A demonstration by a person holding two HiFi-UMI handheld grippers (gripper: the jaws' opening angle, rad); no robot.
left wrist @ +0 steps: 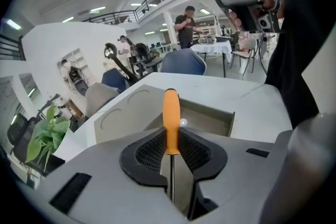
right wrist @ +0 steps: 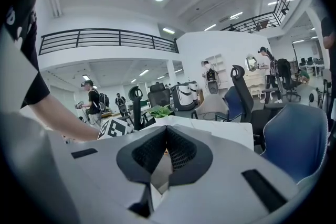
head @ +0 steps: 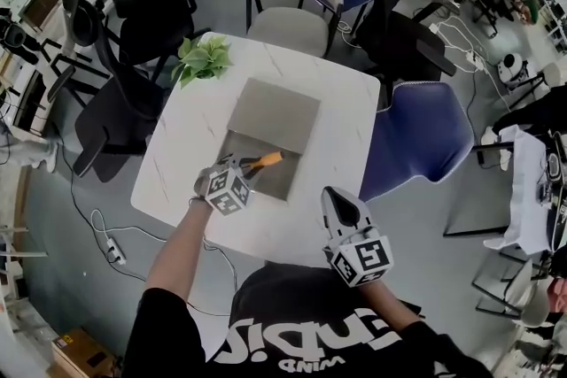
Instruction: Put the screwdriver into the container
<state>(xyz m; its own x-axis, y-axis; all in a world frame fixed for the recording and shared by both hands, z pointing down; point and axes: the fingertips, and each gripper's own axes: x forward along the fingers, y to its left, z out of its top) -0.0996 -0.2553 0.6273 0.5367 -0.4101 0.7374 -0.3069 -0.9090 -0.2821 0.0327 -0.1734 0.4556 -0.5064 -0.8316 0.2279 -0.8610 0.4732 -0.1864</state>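
An orange-handled screwdriver (head: 264,160) is clamped by its metal shaft in my left gripper (head: 241,165), handle pointing away. It hangs tilted over the open grey container (head: 276,183) in the middle of the white table (head: 354,102). In the left gripper view the handle (left wrist: 171,115) sticks out past the black pads (left wrist: 149,152), above the container's cavity (left wrist: 210,119). My right gripper (head: 341,206) hovers at the table's near edge, right of the container, jaws together and empty. In the right gripper view its jaw tips (right wrist: 167,134) meet.
The container's flat grey lid (head: 275,112) lies just behind the cavity. A small green plant (head: 204,59) stands at the table's far left corner. A blue chair (head: 416,133), a grey chair (head: 292,18) and black office chairs (head: 133,22) ring the table.
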